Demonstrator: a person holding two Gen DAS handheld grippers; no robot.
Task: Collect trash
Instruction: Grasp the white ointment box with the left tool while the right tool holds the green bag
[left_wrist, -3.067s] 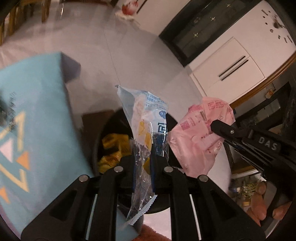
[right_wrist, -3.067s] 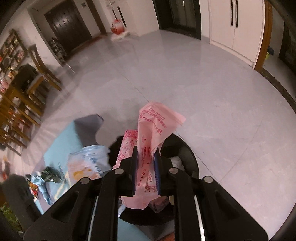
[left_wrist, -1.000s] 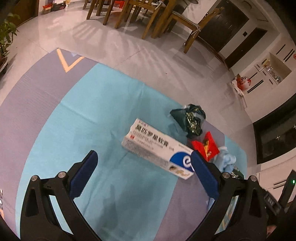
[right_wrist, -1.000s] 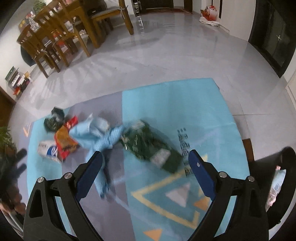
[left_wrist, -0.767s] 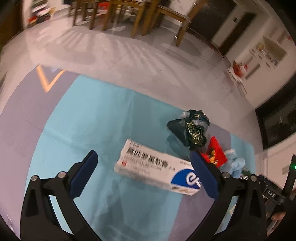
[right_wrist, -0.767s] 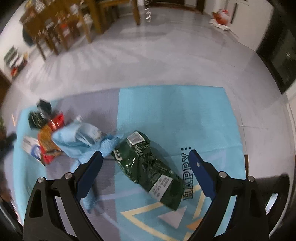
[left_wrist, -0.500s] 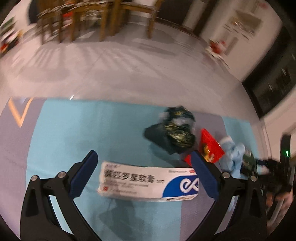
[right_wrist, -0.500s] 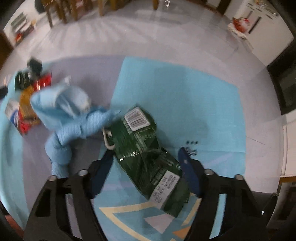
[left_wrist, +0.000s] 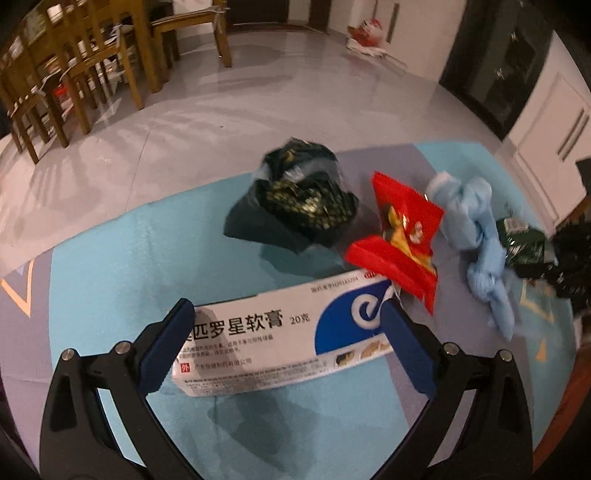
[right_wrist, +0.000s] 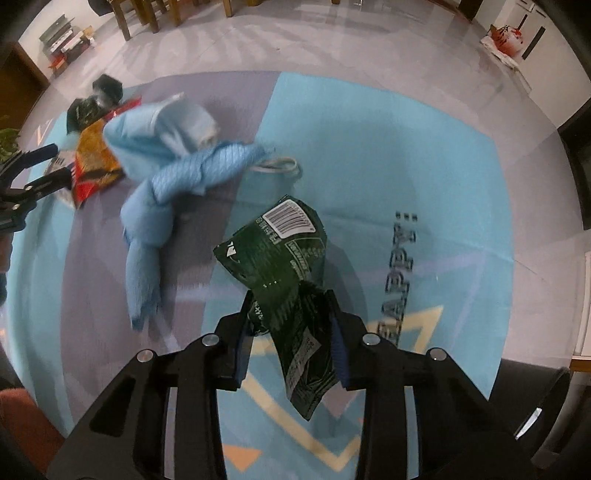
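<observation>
Setting: tiled floor with a blue and grey mat (left_wrist: 110, 280); wooden chairs (left_wrist: 74, 74) far left.

Left gripper (left_wrist: 286, 338): jaws wide apart, angled down at the mat, straddling a white ointment box (left_wrist: 280, 332). Box lies flat on the mat between the fingers, long axis running left to right, blue-logo end to the right.

Beyond the box, left to right: dark crumpled bag (left_wrist: 299, 199), red snack wrapper (left_wrist: 402, 236) just beside the box's right end, light blue cloth (left_wrist: 476, 236).

Right gripper (right_wrist: 290, 339): jaws closed on a dark green wrapper (right_wrist: 284, 266), tilted down toward the mat. Wrapper stands up from the fingers, barcode end far, its other end hanging near.

Left of it: the blue cloth (right_wrist: 166, 162), twisted, lying on the mat.
</observation>
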